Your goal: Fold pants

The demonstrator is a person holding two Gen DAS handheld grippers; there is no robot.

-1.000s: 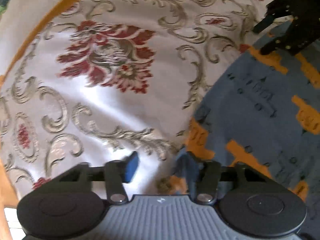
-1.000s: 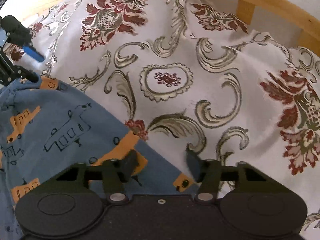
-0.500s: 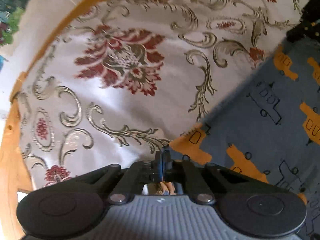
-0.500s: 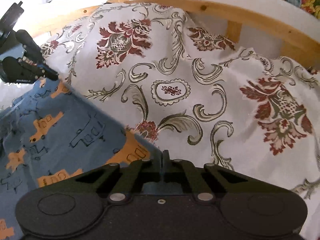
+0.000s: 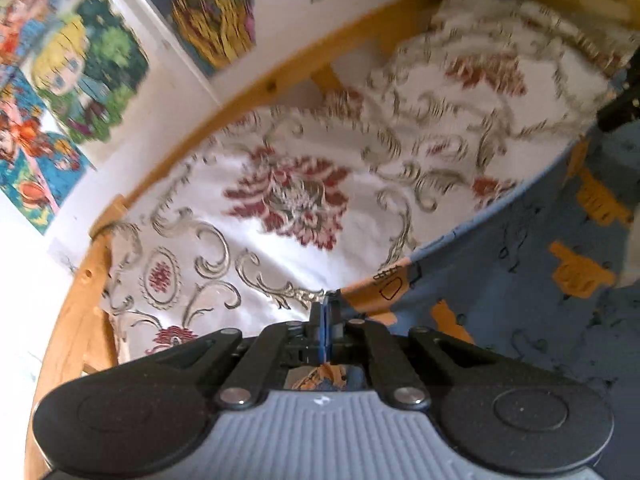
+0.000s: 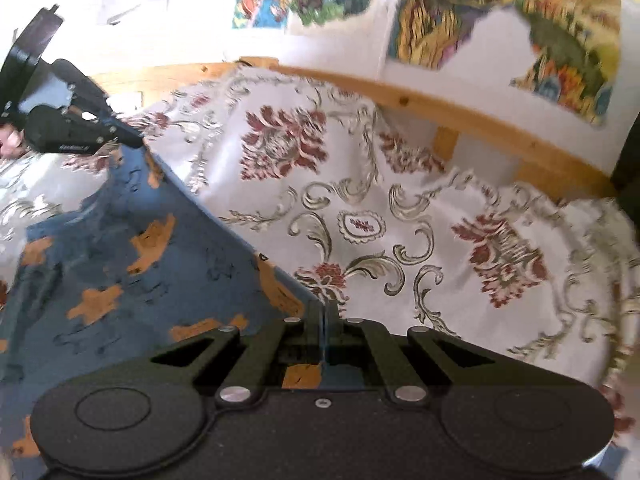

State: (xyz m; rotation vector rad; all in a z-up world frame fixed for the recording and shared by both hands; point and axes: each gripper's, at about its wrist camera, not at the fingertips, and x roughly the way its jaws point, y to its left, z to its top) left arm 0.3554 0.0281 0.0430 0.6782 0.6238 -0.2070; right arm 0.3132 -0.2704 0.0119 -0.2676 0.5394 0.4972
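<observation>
A wooden-framed bed stands against a white wall hung with bright cartoon posters, and over it lies a white bedspread with red flowers and grey scrolls. The blue pants, printed with orange vehicles, stretch taut between the two tongs, their upper edge raised above the bedspread. The left tongs are pinched tight on one corner of that edge; the right tongs are pinched tight on the other.
</observation>
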